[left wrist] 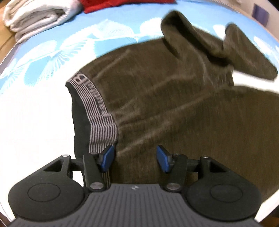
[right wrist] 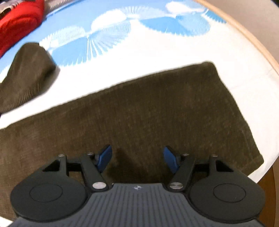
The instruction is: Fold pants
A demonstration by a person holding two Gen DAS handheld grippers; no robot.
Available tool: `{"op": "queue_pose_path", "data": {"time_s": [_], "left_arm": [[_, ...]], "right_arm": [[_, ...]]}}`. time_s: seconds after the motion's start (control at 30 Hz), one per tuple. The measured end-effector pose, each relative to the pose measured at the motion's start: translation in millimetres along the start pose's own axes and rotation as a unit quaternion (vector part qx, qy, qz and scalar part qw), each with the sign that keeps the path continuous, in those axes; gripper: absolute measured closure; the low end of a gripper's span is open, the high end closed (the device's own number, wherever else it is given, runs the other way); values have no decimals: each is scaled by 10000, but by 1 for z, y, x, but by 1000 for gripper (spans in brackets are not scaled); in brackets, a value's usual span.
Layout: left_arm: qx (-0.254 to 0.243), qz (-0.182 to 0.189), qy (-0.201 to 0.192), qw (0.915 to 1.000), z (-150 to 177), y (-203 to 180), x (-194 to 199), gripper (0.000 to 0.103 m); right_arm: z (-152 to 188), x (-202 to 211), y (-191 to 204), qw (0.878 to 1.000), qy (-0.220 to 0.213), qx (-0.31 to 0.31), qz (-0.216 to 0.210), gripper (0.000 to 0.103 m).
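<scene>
Dark olive pants [left wrist: 174, 97] lie on a bed sheet with a blue and white pattern. The striped grey waistband [left wrist: 97, 108] is at the left in the left wrist view. One leg is bunched up at the far right [left wrist: 218, 43]. My left gripper [left wrist: 135, 159] is open, just above the fabric beside the waistband's near end. In the right wrist view the other pant leg [right wrist: 148, 113] lies flat, its hem at the right. My right gripper [right wrist: 137, 159] is open, empty, above that leg. The bunched leg end [right wrist: 27, 69] shows at the left.
A folded white towel or blanket [left wrist: 38, 15] and a red garment [left wrist: 111, 5] lie at the far side of the bed. The red garment shows in the right wrist view [right wrist: 19, 22]. The bed's wooden edge [right wrist: 258, 40] runs along the right.
</scene>
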State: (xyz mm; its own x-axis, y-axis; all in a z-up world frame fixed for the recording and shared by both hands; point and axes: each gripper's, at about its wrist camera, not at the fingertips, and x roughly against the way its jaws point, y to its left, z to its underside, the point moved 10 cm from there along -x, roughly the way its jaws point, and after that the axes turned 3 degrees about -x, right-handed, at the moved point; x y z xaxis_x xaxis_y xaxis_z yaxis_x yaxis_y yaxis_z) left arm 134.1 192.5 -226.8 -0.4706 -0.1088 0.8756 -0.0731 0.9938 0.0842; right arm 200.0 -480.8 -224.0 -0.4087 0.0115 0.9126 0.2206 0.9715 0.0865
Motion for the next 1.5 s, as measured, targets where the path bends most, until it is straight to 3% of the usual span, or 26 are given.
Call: {"op": "queue_pose_path", "data": {"time_s": [0.13,0.3,0.63,0.8,0.9,0.97,1.07,1.13,1.23,1.27,1.33,1.4,1.47,1.5], "left_arm": [[197,33,-133,9997,-6,0,1,43],[87,31,-130,9999,-5,-10,-5,43],[29,83,-94,9999,-8,-24,-12,43],[-21,82,-86,9999,-14,-31,-16,43],[-14,90,-153,9998,-20,-35,-14,43],[-29,113,-262,9996,-27,-39,-10,43],[-37,135,-482,9987,-37,-46,-2,43],[10,200,-592,9980,-44,-50,3,44],[32,281,-641,9975,-50,-58,4,65],[18,279,-632,9976,-50,-59,3,72],[0,286,-646,9975,-52,-62,3,85],[29,307,-692,9971,-53,-63,4,89],[118,313,-719,9969,-54,-61,5,89],[160,322,-720,9968,-55,-60,5,89]], "right_arm": [[-11,3,-2,9996,-264,4,134,37],[-21,4,5,9988,-465,5,164,38],[-35,-22,16,9988,-410,-51,267,38],[-31,-46,9,9984,-52,-52,562,41],[-40,-48,11,9977,-133,-212,636,39],[-50,-43,18,9969,-313,-264,666,45],[-74,-22,50,9953,-913,-219,240,48],[-89,-6,77,9902,-1280,-405,-375,50],[-105,6,108,9758,-1467,-994,-1284,74],[-110,5,119,9696,-1448,-1170,-1589,75],[-116,-2,137,9619,-1331,-1369,-1957,74],[-119,-17,150,9594,-1133,-1557,-2062,72],[-118,-39,157,9601,-888,-1826,-1923,54],[-118,-48,158,9595,-813,-1948,-1867,52]]}}
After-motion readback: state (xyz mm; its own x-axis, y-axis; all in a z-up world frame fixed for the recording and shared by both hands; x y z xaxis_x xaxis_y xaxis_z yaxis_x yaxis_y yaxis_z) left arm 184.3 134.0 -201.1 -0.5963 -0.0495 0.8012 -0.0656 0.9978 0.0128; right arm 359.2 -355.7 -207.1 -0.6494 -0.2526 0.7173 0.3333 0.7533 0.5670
